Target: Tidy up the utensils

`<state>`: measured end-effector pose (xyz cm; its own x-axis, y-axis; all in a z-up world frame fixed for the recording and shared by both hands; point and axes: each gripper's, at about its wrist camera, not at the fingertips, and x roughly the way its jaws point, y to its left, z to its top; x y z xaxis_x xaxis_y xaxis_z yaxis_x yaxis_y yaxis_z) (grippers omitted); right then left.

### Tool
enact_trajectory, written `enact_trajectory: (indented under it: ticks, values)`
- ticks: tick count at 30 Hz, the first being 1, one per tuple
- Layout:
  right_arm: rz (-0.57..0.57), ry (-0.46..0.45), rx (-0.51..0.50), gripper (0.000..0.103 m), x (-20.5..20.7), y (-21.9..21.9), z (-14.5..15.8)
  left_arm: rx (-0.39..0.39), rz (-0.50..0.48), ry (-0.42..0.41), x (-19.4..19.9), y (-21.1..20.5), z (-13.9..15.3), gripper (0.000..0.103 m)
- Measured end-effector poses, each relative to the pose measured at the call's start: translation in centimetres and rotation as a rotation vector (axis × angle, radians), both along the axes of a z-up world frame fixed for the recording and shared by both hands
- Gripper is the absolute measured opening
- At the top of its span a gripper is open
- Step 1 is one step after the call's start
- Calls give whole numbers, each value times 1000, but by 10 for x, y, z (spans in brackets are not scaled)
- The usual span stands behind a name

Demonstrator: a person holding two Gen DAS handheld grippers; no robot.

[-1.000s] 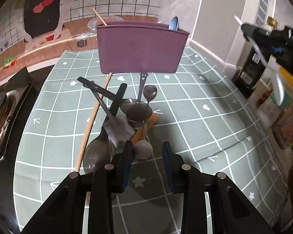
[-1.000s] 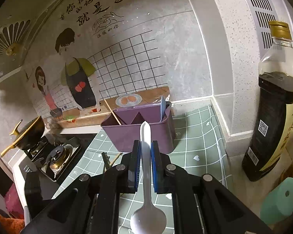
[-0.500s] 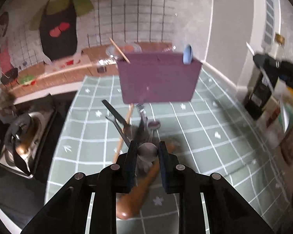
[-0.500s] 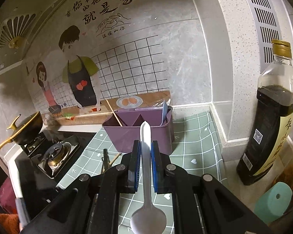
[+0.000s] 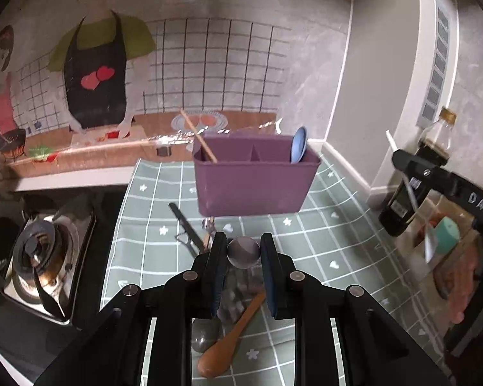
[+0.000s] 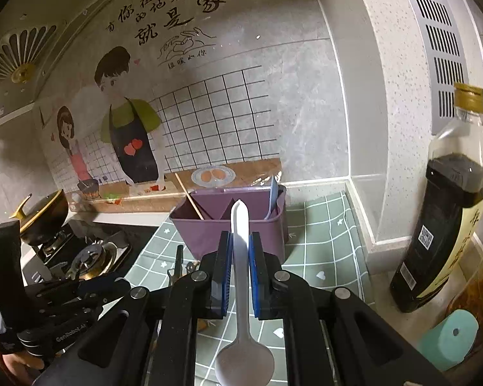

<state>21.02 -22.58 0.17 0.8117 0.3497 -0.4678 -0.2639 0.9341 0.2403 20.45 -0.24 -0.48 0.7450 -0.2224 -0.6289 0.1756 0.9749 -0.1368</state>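
The left gripper [image 5: 243,254] has its jaws closed most of the way onto the round bowl of a grey metal spoon [image 5: 243,252], which sits gripped between the blue-padded fingers [image 5: 218,267], raised above the mat. Below and behind those fingers a brown wooden spoon [image 5: 232,337] lies on the green checked mat [image 5: 322,251], and a dark metal ladle bowl [image 5: 204,337] shows beside it. Just ahead and left of the fingertips lie a black-handled utensil [image 5: 185,225] and a small metal peeler-like piece, too small to make out.

The right gripper [image 6: 240,251] is clamped tight on the handle of a white plastic spoon [image 6: 241,289]; the handle tip points forward past the fingertips and the bowl hangs back beneath the camera.

Straight ahead of both grippers stands the purple rectangular plastic utensil holder [image 5: 252,183], divided into compartments. A wooden chopstick [image 5: 198,136] leans out of its left compartment, a pale blue spoon [image 5: 298,144] stands in its right.

To the right of the right gripper stands a dark soy-sauce bottle [image 6: 447,225] with a gold cap and a QR code on its label; a teal cylinder [image 6: 450,337] is beside it. The wall sticker [image 6: 164,19] ahead reads "有你在的地方就是家". The left gripper's body, seen from the right wrist, carries the word "GenRobot"; the right one, seen from the left wrist, shows "DAS". A gas stove [image 5: 38,257] lies left.
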Motion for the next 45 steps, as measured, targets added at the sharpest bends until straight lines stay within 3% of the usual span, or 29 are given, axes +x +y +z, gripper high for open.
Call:
enact_trajectory:
  ticks: [5, 11, 15, 18, 22, 28, 34, 41, 45]
  values:
    - [4, -24, 20, 9, 5, 2, 19, -60, -41, -25, 9, 9, 38, 22]
    - [21, -139, 80, 9, 23, 0, 81, -145, -63, -123, 39, 32, 116, 22]
    - [15, -235, 89, 9, 44, 6, 116, -151, -64, -213, 68, 39, 164, 22]
    - [-2, -280, 100, 9, 66, 13, 124, -146, -60, -221, 91, 40, 176, 22]
    - [-26, -277, 112, 9, 96, 21, 109, -148, -62, -195, 123, 36, 163, 22]
    - [-54, -222, 102, 9, 140, 31, 59, -171, -71, -108, 164, 30, 110, 22]
    - [-49, -150, 93, 10, 173, 37, 15, -146, -77, -37, 186, 14, 70, 22]
    - [-42, -161, 66, 10, 187, 48, -14, -187, -62, 5, 196, 14, 46, 22]
    - [-50, -136, 71, 12, 185, 43, -22, -184, -63, -11, 196, 14, 43, 23]
